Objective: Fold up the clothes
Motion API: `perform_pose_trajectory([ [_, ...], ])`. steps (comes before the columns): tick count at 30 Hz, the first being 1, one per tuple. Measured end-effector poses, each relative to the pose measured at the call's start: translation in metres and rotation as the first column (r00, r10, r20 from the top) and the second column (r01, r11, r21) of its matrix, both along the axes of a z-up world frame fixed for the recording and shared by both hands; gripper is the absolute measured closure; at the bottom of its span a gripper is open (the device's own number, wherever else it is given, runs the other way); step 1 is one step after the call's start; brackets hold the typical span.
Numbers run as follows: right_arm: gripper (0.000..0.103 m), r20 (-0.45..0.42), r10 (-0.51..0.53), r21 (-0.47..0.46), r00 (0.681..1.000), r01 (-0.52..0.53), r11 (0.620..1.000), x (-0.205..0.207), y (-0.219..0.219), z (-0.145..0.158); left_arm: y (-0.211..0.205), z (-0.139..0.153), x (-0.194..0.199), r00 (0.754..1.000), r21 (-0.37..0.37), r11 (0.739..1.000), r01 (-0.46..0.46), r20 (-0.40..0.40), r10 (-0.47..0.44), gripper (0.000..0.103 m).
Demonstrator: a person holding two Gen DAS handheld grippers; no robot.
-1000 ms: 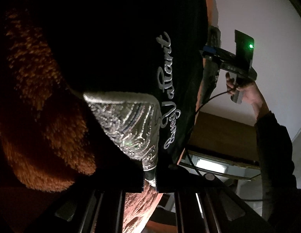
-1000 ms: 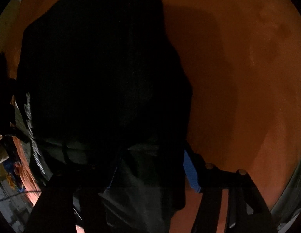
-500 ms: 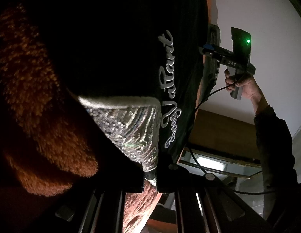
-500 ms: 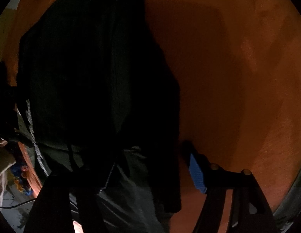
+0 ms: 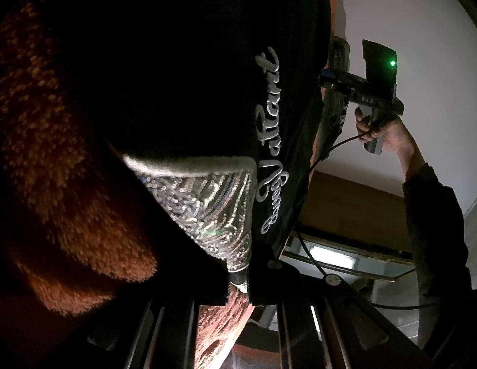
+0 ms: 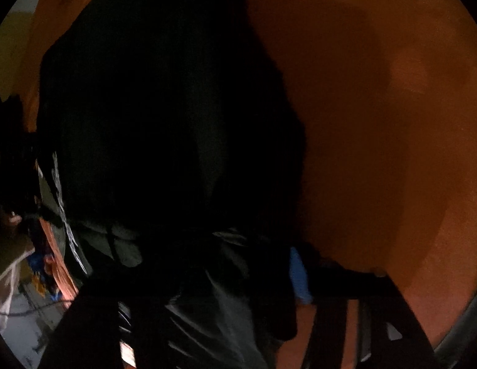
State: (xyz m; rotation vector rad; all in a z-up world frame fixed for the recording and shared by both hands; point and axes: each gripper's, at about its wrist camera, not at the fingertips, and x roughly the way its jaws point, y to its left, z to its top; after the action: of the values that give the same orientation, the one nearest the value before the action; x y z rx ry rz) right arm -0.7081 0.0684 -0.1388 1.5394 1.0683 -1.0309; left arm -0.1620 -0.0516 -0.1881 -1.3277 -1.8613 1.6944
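Presently, the black garment with silver script and sequins (image 5: 207, 92) lies on the orange fleece blanket (image 5: 54, 169). The left gripper (image 5: 238, 289) clamps its hem; the right gripper's (image 6: 207, 301) jaws are opening over fabric. Keep edges aligned.

A dim room. A plain white wall (image 5: 417, 30) fills the upper right of the left wrist view. Below it sits a brown wooden panel (image 5: 346, 209), and under that a glass-like shelf (image 5: 324, 253) catching bright light. A fuzzy orange blanket (image 6: 377, 123) covers the surface underneath, mostly in shadow.
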Motion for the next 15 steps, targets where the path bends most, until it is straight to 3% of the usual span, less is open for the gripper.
perform_pose_trajectory([
  [3,0.029,0.015,-0.004,0.019,1.000,0.003,1.000,-0.004,-0.006,-0.008,-0.001,-0.001,0.000,1.000,0.005,1.000,0.001,-0.001,-0.001,0.095],
  [5,0.036,0.016,-0.040,0.012,0.999,0.040,0.999,-0.014,-0.006,-0.007,-0.001,-0.001,-0.002,1.000,0.008,1.000,0.004,0.001,-0.004,0.095],
  [7,0.087,0.012,-0.074,-0.017,0.997,0.075,0.997,-0.028,-0.002,0.001,-0.001,0.001,-0.003,1.000,0.007,1.000,0.010,-0.003,-0.010,0.095],
  [8,0.094,0.026,-0.089,-0.035,0.996,0.090,0.995,-0.032,0.000,0.006,-0.001,0.003,-0.003,1.000,0.001,1.000,0.018,-0.014,-0.018,0.096],
  [12,0.096,0.057,-0.122,-0.094,0.991,0.127,0.988,-0.035,0.009,0.020,-0.006,0.030,-0.010,0.986,-0.152,0.984,0.090,-0.125,-0.109,0.097],
  [15,0.096,0.119,-0.200,-0.152,0.973,0.217,0.964,-0.042,0.021,0.030,-0.021,0.054,-0.011,0.969,-0.177,0.982,0.072,-0.221,-0.111,0.097],
])
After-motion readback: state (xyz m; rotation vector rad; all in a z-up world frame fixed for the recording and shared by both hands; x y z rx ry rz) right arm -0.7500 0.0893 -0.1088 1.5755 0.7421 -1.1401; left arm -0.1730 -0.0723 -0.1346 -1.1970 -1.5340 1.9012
